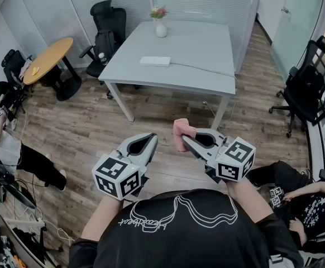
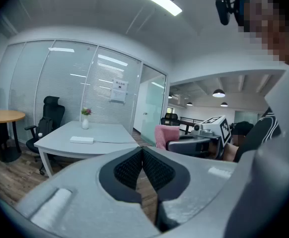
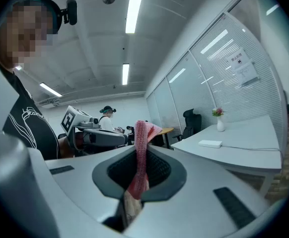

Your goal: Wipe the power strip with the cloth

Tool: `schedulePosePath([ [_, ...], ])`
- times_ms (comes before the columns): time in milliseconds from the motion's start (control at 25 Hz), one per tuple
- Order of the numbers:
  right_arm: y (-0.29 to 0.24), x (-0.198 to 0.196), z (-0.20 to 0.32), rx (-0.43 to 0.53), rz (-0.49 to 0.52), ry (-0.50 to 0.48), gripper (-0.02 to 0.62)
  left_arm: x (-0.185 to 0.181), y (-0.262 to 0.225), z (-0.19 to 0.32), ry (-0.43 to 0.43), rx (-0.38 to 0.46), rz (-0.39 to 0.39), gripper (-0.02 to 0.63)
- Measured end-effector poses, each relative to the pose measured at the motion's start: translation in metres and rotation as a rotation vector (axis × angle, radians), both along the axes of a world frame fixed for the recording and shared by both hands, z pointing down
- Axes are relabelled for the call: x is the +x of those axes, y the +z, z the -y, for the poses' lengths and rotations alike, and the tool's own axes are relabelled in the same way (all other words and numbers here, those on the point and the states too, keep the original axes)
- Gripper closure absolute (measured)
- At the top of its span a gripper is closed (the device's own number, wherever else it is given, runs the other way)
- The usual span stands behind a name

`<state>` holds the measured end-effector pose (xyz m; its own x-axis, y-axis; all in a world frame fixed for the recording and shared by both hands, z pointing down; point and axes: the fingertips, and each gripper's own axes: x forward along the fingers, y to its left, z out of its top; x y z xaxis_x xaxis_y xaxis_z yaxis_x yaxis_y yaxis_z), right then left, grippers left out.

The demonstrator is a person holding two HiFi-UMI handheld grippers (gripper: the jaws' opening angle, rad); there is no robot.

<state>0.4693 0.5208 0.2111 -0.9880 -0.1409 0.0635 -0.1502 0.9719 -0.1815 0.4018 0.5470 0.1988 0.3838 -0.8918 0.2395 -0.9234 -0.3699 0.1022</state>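
A white power strip (image 1: 154, 61) lies on the grey table (image 1: 201, 66), its cord running right; it also shows in the left gripper view (image 2: 81, 140) and the right gripper view (image 3: 210, 144). A pink cloth (image 1: 181, 133) sticks up from my right gripper (image 1: 185, 140), which is shut on it; the cloth (image 3: 142, 155) stands between the jaws. My left gripper (image 1: 152, 139) is shut with nothing in it, jaws (image 2: 142, 155) meeting. Both are held in front of my chest, well short of the table.
A white vase with flowers (image 1: 160, 22) stands at the table's far end. Black office chairs (image 1: 108, 24) sit behind it and another chair (image 1: 310, 88) at the right. A round wooden table (image 1: 48, 60) is at left. People sit on the floor at both sides.
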Motion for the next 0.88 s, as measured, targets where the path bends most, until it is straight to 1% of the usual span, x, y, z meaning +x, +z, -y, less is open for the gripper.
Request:
schedulePosePath([
  [80,0.001,0.002,0.000,-0.008,0.005,-0.003,0.565,0.001,0.004,0.001,-0.013,-0.011,-0.007,0.592],
  [200,0.004,0.005,0.002,-0.015,0.008,0.000,0.565,0.000,0.006,0.002,-0.032,-0.023,-0.047,0.592],
  [360,0.010,0.008,0.008,-0.008,-0.023,0.039,0.565,0.001,0.015,0.007,-0.050,-0.055,-0.083,0.592],
  [600,0.017,0.010,0.010,-0.013,-0.054,0.063,0.565,0.008,0.015,0.008,-0.005,-0.045,-0.113,0.589],
  [760,0.020,0.007,0.015,-0.039,-0.052,0.065,0.566,0.000,0.015,0.015,-0.034,-0.047,-0.092,0.591],
  [880,0.023,-0.002,0.015,-0.053,-0.050,0.061,0.566,-0.004,0.021,0.015,-0.012,-0.066,-0.118,0.591],
])
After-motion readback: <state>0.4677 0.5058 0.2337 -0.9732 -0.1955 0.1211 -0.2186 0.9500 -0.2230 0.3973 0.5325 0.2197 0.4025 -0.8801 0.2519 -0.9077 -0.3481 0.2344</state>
